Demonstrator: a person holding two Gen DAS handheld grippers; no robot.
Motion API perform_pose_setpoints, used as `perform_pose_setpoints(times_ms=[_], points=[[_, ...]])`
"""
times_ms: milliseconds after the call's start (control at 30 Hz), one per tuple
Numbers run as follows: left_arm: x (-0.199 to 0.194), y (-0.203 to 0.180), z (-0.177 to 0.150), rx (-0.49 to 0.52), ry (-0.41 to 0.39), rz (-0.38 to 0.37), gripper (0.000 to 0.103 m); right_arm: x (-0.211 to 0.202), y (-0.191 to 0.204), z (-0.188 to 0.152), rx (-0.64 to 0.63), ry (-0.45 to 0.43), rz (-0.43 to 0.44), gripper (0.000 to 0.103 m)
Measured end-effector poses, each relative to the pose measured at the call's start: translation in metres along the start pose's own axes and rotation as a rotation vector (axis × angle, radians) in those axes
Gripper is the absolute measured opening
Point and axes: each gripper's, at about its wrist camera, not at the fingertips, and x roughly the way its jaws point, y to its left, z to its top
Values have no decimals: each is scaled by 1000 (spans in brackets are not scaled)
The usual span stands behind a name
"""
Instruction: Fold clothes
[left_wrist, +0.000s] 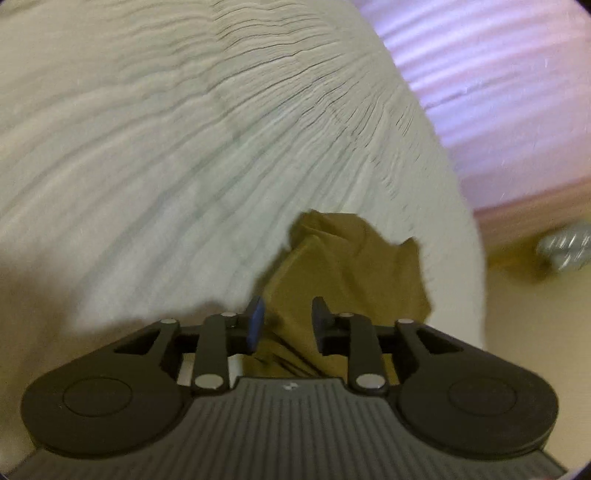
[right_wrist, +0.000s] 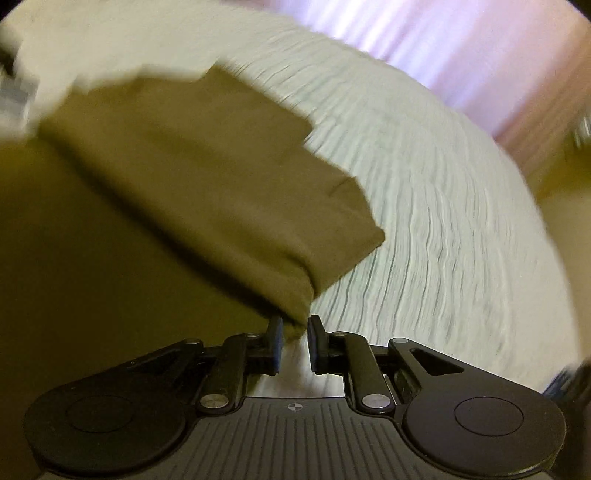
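A: We have the olive-brown garment (right_wrist: 207, 192) lying on the white ribbed bedspread (right_wrist: 424, 221), partly folded, with its thick folded corner just ahead of our right gripper (right_wrist: 294, 339).

B: Those fingers (right_wrist: 275, 341) stand narrow, and the corner's tip sits at the gap, but the pads don't look pressed on it.

A: And our left gripper (left_wrist: 286, 323)?

B: Parted moderately, with crumpled cloth of the same garment (left_wrist: 343, 269) between and under the fingers (left_wrist: 255, 321), not pinched as far as we can see.

A: Then, in our judgement, we should smooth that bunched end flat before the next fold, taking all layers at the edge rather than only the top one.

B: Agreed. Keep both hands low, so the fold doesn't slump.
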Motion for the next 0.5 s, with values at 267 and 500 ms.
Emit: perform_pose_setpoints(times_ms=[267,500], points=[[24,-36,-13,328,32,201,7,37,-23,13,319,114,42,13],[31,-85,-4,529,-22,98,8,23,-28,49,360,-15,69,13]])
